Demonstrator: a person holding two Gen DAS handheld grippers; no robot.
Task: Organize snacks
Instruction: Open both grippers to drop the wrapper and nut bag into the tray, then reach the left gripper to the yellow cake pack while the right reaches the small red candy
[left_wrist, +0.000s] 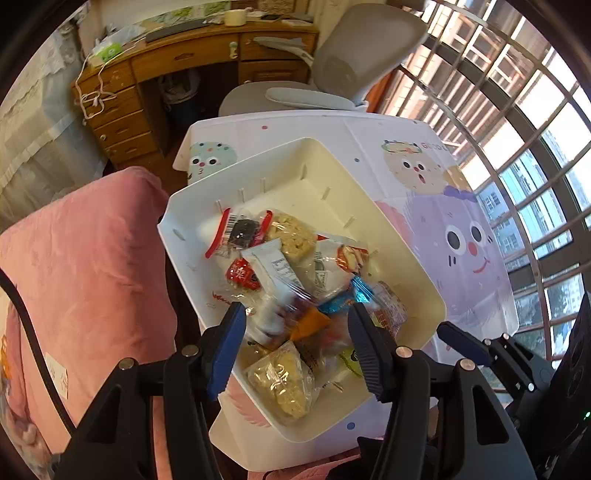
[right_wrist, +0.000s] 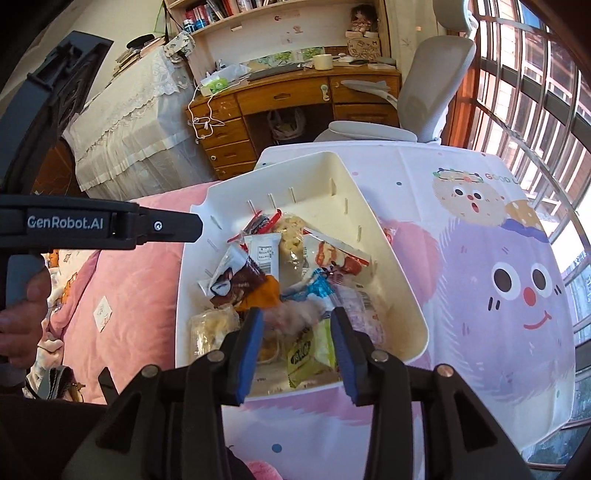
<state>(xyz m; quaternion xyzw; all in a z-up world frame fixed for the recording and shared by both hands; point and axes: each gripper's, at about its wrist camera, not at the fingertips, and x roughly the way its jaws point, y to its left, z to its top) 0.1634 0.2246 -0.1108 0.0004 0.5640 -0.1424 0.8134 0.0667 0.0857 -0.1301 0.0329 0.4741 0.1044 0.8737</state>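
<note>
Sunlit bedroom, with a wooden desk (right_wrist: 295, 107) and a grey chair (right_wrist: 424, 96) at the back, and your work sits on a small table (right_wrist: 480, 229) under a cartoon-printed cloth, beside a pink-covered bed (left_wrist: 85, 266). On that table rests a cream bin (left_wrist: 321, 173), and nearly all the snacks (left_wrist: 288, 280) you can see are already heaped inside it: puffed-rice bars, a white wafer pack, a red candy, blue and orange wrappers, a green packet near the front wall. No loose snack shows on the cloth in either view, so gathering looks almost done. What seems left is tidying, since the pile is jumbled at the near end while the far end of the bin lies bare.

Your left gripper (left_wrist: 295, 332) hangs over the heap with its jaws apart; wrappers show between them, but the pads press on nothing. Your right gripper (right_wrist: 297, 339) likewise hovers with jaws apart above the green packet, gripping nothing that you can see.
</note>
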